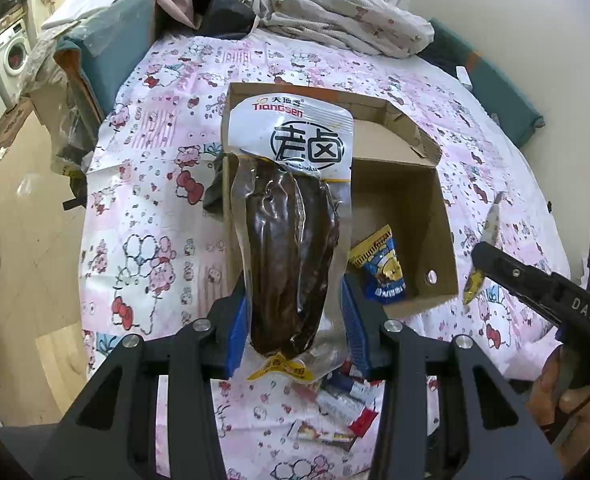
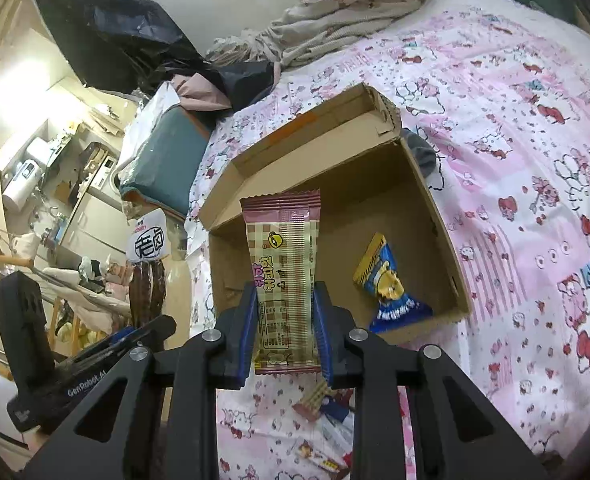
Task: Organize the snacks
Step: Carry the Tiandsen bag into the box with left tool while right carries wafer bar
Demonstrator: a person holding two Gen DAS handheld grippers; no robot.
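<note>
The left gripper (image 1: 295, 308) clamps the low end of a vacuum-packed braised-meat pouch (image 1: 291, 216), held over the cardboard box (image 1: 435, 200) at frame centre; the right gripper (image 2: 285, 328) pinches a checked wafer bar (image 2: 283, 272) above the same box, where a blue snack packet (image 2: 391, 284) already lies. Gripped so low, the heavy pouch may sag or slip and land on the bed (image 1: 155, 200); both releases together could collide (the box is narrow). Readable: "TianGsen" on the pouch, "DAS" and "GenRobot.AI" on the tools
</note>
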